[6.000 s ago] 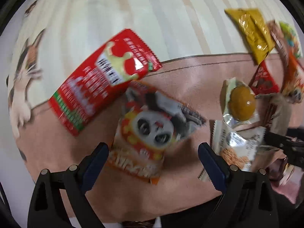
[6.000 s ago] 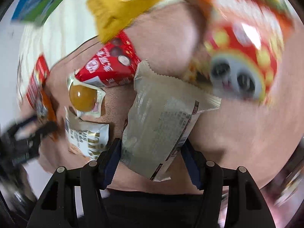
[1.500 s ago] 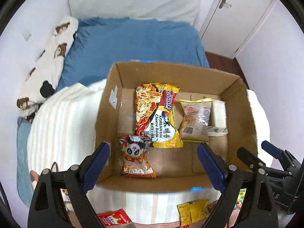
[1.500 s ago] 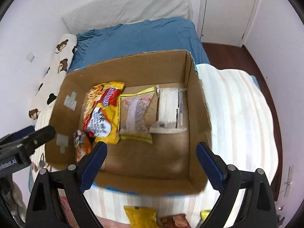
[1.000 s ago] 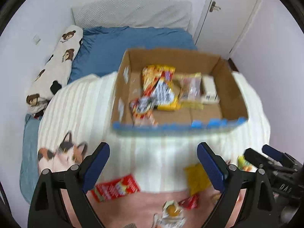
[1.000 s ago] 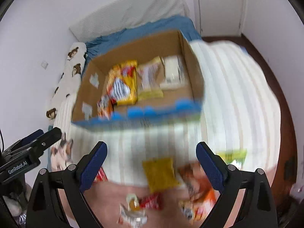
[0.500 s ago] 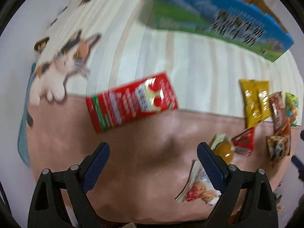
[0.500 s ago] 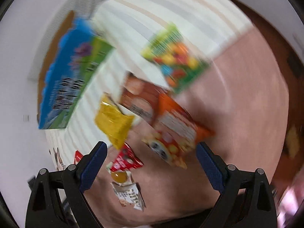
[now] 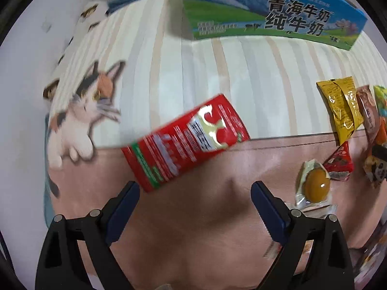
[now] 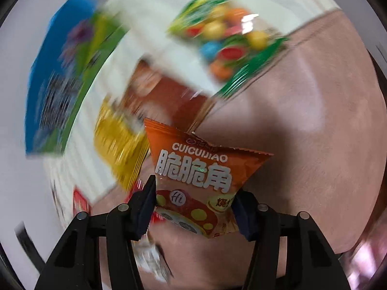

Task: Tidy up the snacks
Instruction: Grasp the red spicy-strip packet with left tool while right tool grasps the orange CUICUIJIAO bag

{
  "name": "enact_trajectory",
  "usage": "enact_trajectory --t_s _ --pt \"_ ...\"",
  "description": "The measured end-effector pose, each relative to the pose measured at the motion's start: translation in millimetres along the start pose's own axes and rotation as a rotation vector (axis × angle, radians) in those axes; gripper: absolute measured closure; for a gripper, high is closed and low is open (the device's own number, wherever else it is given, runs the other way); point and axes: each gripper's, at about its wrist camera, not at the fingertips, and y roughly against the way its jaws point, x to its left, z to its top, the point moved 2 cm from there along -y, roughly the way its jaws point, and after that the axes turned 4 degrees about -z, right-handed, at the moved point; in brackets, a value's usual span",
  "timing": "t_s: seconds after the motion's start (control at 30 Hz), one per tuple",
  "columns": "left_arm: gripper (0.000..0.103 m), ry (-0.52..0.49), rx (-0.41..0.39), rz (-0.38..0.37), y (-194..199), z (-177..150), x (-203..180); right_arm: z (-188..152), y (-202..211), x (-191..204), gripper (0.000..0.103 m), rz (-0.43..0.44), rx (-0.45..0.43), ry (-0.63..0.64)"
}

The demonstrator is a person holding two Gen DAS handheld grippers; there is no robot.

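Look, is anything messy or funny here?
Nothing looks torn or spilled. The long red foil packet lies crooked across the seam between the striped cream blanket and the pink blanket. The right hand-held gripper pinches an orange chip bag.

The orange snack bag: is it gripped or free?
Gripped: the right gripper jaws press both sides of the orange snack bag.

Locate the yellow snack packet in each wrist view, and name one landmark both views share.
Left wrist: the yellow snack packet lies at the right edge, on the striped part of the bedcover, above the small red packet.
Right wrist: the yellow snack packet, blurred, sits left of centre, just left of the orange bag between the right gripper fingers.
Shared landmark: the blue-and-green milk box, beyond the packet in both views.
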Motion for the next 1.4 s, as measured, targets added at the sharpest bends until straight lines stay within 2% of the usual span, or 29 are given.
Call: enact_trajectory --t_s 0.17,0.27,0.47,0.53,0.57,0.6,0.7,0.73,0.83,0.87,0.93,1.0,1.1,1.17,1.27,1.3,1.33,1.4 --pt "0.009 -0.162 0.017 0.022 -6.7 18.1 3.6 -40.3 -14.6 45.5 0.043 -0.047 0.122 0.294" --pt "0.009 -0.279 0.047 0.039 -22.0 28.3 -5.4 -54.3 -32.0 69.5 0.043 -0.077 0.173 0.393" --pt "0.009 -0.466 0.163 0.053 -67.2 40.9 -32.7 -60.8 -44.7 83.0 0.043 -0.128 0.166 0.427" --pt "0.014 -0.44 0.168 0.04 -72.4 45.8 -33.3 -58.4 -46.8 86.3 0.041 -0.127 0.181 0.41" --pt "0.024 -0.397 0.168 0.018 -71.5 49.8 -30.5 -57.1 -45.6 85.7 0.041 -0.123 0.179 0.397" --pt "0.027 -0.335 0.172 -0.013 -70.3 56.0 -23.1 -56.0 -42.6 84.5 0.041 -0.119 0.166 0.382" --pt "0.028 -0.075 0.19 -0.121 -61.4 64.0 0.4 -51.3 -33.4 80.5 0.039 -0.1 0.129 0.323" --pt "0.028 0.057 0.2 -0.183 -59.1 63.5 12.4 -50.6 -30.1 77.4 0.038 -0.084 0.119 0.298" --pt "0.028 0.31 0.242 -0.29 -64.7 54.1 34.5 -50.9 -25.2 67.2 0.035 -0.051 0.105 0.244" --pt "0.028 0.387 0.261 -0.33 -70.2 48.6 40.7 -51.8 -26.4 65.5 0.033 -0.046 0.109 0.236" --pt "0.028 0.48 0.28 -0.395 -80.3 38.8 47.7 -50.4 -27.5 55.1 0.032 -0.048 0.126 0.232" --pt "0.028 0.457 0.26 -0.405 -83.1 37.3 51.5 -52.0 -33.3 54.7 0.032 -0.053 0.14 0.236" --pt "0.028 0.318 0.261 -0.372 -80.2 36.3 38.7 -57.2 -37.4 61.9 0.032 -0.064 0.133 0.261" --pt "0.028 0.201 0.278 -0.331 -80.9 38.0 26.1 -63.2 -44.3 70.9 0.032 -0.073 0.128 0.28" --pt "0.028 0.076 0.287 -0.253 -81.4 36.5 8.9 -68.4 -48.5 78.0 0.036 -0.085 0.106 0.316" --pt "0.028 0.056 0.281 -0.229 -80.1 34.2 4.6 -69.7 -48.7 81.0 0.046 -0.088 0.098 0.329" --pt "0.028 0.065 0.265 -0.208 -78.1 32.2 3.2 -70.0 -48.7 83.1 0.048 -0.092 0.098 0.341" --pt "0.039 0.144 0.263 -0.207 -72.9 18.6 -4.0 -68.1 -45.7 86.8 0.049 -0.106 0.106 0.375"
